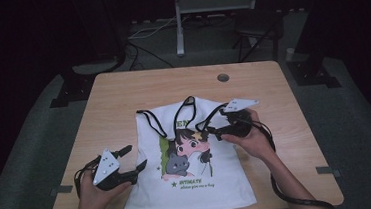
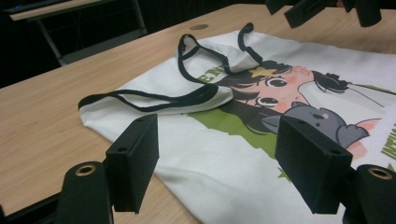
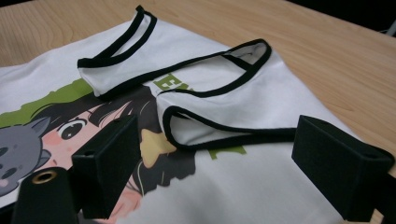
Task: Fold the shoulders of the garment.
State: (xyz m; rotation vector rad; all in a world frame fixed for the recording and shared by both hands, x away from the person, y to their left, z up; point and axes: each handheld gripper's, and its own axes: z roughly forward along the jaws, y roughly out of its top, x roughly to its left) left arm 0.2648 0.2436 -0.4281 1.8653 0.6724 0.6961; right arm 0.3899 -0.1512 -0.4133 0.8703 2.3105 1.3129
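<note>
A white T-shirt [image 1: 195,186] with black trim and a cartoon girl-and-cat print lies flat on the wooden table [image 1: 122,94], both sleeves folded inward over the chest. My left gripper [image 1: 134,157] hovers at the shirt's lower left edge, open, nothing between its jaws. In the left gripper view it [image 2: 217,158] looks across the shirt [image 2: 154,86] toward the folded sleeve. My right gripper [image 1: 208,129] is over the shirt's upper right part, open and pointing left. In the right gripper view it [image 3: 224,163] frames the trimmed sleeve and neckline of the shirt [image 3: 201,79].
A round cable hole [image 1: 223,77] sits near the table's far edge. Bare wood shows left, right and beyond the shirt. Behind the table stand a metal frame [image 1: 179,24] and cables on a dark floor.
</note>
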